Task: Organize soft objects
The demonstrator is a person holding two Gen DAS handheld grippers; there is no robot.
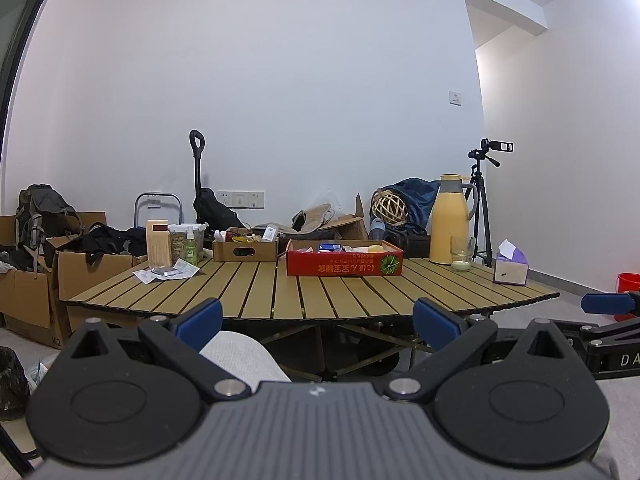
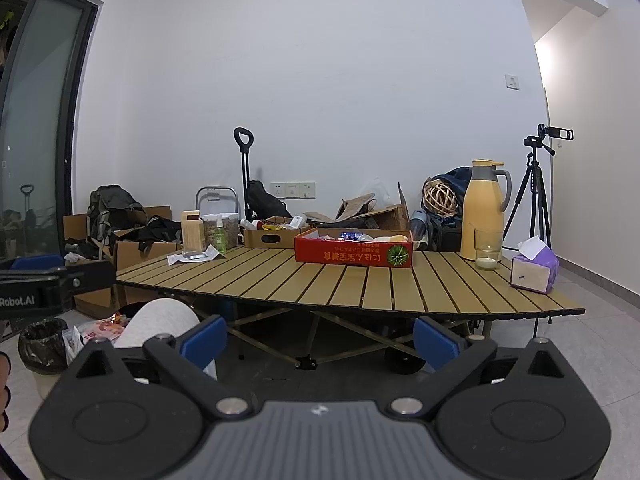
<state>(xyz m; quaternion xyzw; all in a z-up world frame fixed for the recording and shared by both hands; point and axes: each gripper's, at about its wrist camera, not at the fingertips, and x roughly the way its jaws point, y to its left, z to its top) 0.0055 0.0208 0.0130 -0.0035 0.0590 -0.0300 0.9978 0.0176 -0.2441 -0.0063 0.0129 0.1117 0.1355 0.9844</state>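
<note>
A red cardboard tray (image 1: 344, 265) with several small items, among them a yellow soft piece (image 1: 376, 247), stands at the far middle of the slatted table (image 1: 256, 288); it also shows in the right wrist view (image 2: 352, 253). A purple tissue pack (image 1: 510, 266) sits at the table's right end, also in the right wrist view (image 2: 534, 268). My left gripper (image 1: 318, 320) is open and empty, held low before the table's near edge. My right gripper (image 2: 320, 334) is open and empty, also below the near edge. The right gripper shows at the right of the left view (image 1: 608, 304).
A yellow thermos (image 1: 450, 220) and a glass (image 1: 462, 254) stand at the back right. A small brown box (image 1: 245, 249), jars, a green spray bottle (image 1: 190, 246) and papers are at the back left. Cardboard boxes (image 1: 92, 272) and a tripod (image 1: 482, 208) flank the table. My grey-clad knee (image 1: 244, 354) is below.
</note>
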